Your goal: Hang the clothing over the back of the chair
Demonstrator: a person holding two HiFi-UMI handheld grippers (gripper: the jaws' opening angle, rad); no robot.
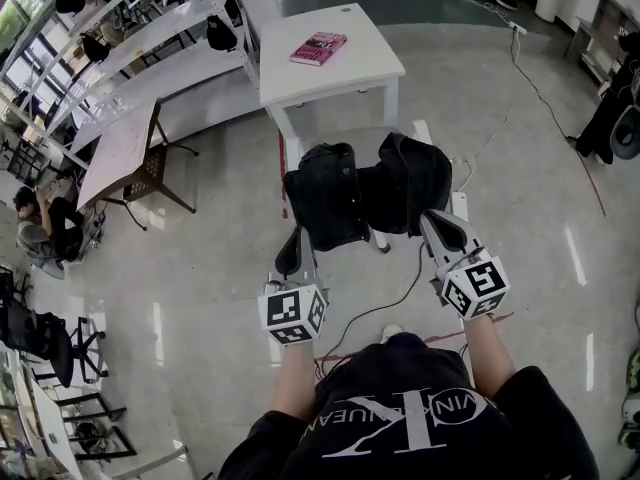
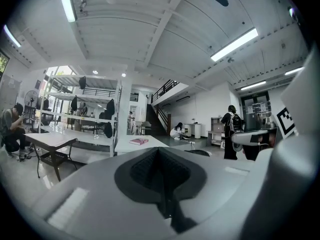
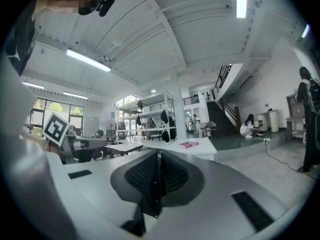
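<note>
A black garment [image 1: 360,193] hangs spread between my two grippers, above a white chair [image 1: 459,206] that it mostly hides. In the head view my left gripper [image 1: 298,236] is shut on the garment's near left edge. My right gripper [image 1: 434,218] is shut on its near right edge. In the left gripper view the left gripper [image 2: 159,151] has its pads together with a thin dark fold [image 2: 172,214] pinched between them. The right gripper view shows the right gripper [image 3: 159,156] the same way, with dark cloth [image 3: 145,204] trailing below its pads. Both grippers point about level.
A white table [image 1: 360,73] with a pink book [image 1: 318,48] stands just beyond the chair. A black cable [image 1: 385,308] runs over the floor by my feet. To the left are a wooden desk [image 1: 120,153], a seated person [image 1: 45,223] and black office chairs [image 1: 40,333].
</note>
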